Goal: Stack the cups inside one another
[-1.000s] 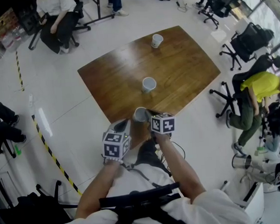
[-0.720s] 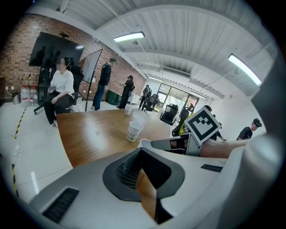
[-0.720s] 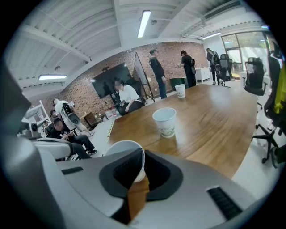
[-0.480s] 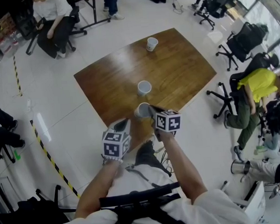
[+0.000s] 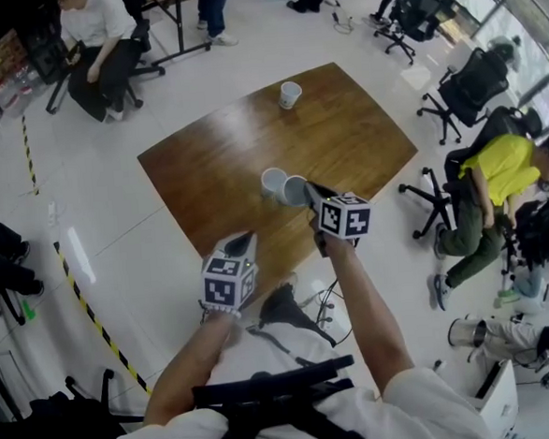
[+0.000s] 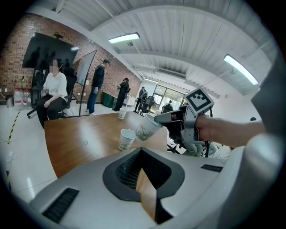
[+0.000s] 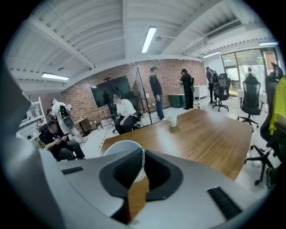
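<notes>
My right tongs (image 5: 313,193) are pinched narrow on the wall of a white printed paper cup (image 5: 295,191), which hangs tilted above the brown wooden counter (image 5: 362,133). A second white paper cup (image 5: 273,180) stands upright on the counter just beside it, at about nine o'clock from it. A third white paper cup (image 5: 289,95) stands well apart, near the counter's twelve o'clock edge. My left tongs (image 5: 242,243) are closed on nothing, down at six o'clock. I judge I should bring my cup upright, centre its base over the standing mouth, lower it straight, and let go only once it seats. Clipping that light rim could tip the cup over.
</notes>
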### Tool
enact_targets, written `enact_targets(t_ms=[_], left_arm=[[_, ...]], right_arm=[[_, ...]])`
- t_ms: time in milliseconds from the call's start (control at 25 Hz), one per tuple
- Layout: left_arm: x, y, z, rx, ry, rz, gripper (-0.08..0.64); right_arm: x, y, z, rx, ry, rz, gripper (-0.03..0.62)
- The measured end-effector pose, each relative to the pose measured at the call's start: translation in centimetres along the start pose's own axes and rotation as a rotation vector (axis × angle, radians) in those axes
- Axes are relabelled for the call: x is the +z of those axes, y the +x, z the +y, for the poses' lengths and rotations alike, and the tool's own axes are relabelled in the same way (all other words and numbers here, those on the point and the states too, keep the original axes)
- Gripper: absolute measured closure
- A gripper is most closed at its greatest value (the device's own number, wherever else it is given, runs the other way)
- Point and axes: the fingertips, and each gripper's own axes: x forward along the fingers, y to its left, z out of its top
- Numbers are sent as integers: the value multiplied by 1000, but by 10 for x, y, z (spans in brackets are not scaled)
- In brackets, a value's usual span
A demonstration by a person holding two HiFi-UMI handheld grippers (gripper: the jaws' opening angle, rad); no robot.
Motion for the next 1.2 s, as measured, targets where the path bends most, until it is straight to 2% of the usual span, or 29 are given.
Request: enact_targets(t_ms=[200,400,840,1200], left_arm=[[8,5,2,16,-5,-13,565],[11,6,7,39,-21,-16,565],[8,2,28,99,-69,-22,565],[4,2,38,130,-96,-20,565]], right_arm=[[37,7,-8,8,-42,-24,574],[54,26,-6,32,-77,-5,574],[36,70,-2,55,-133,110,574],[17,90,-8,65,-132,173,574]])
